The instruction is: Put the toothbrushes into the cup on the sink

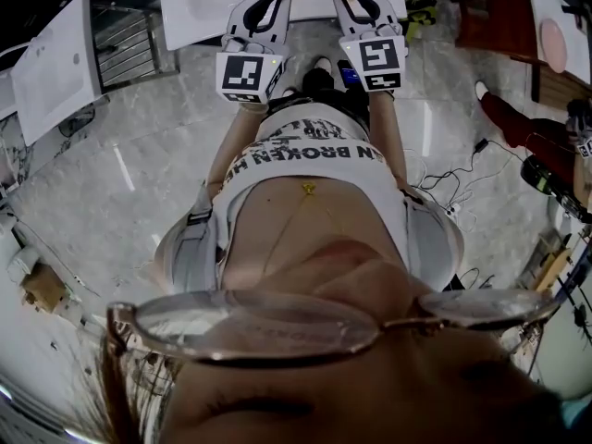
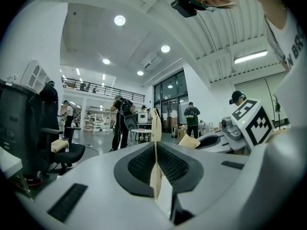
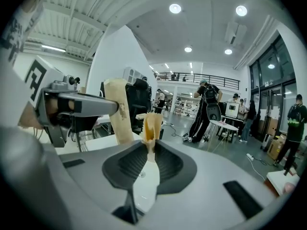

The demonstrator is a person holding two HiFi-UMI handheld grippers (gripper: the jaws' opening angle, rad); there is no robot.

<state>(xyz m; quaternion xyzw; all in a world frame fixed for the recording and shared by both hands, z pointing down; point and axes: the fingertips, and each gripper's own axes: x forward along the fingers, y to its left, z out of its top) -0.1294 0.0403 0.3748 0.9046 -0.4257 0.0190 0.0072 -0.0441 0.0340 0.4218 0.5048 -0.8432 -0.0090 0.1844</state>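
The left gripper [image 2: 156, 146] has its jaws nearly together, pinching the left toothbrush [image 2: 156, 126]. This is a thin, flat strip of matt tan material, paper-like in look and seen edge-on between ribbed black pads [image 2: 139, 164]. From the right gripper view the same strip shows its broad face: a long, plain rectangle with squared ends. It stands upright across the tip of the level left gripper and leans slightly, with its long axis running up and down.

The right gripper [image 3: 149, 147] is narrowly closed on the right toothbrush [image 3: 152, 126]. The part of this toothbrush above the pads is tan and creased like folded paper, with a yellowish streak inside. Below the pads it is smooth, glossy white and widens as it runs down through the gap between the jaws. The tan end points up past the fingertips. Whether the right toothbrush stands fully upright or slants along the jaws cannot be told.

Both gripper shells are smooth grey plastic with rounded shoulders. In the head view the two grippers are held side by side in front of the person's body. Their tips and the tan ends show against the near edge of the flat white sink [image 1: 199, 12], above a grey marbled floor [image 1: 139, 174].
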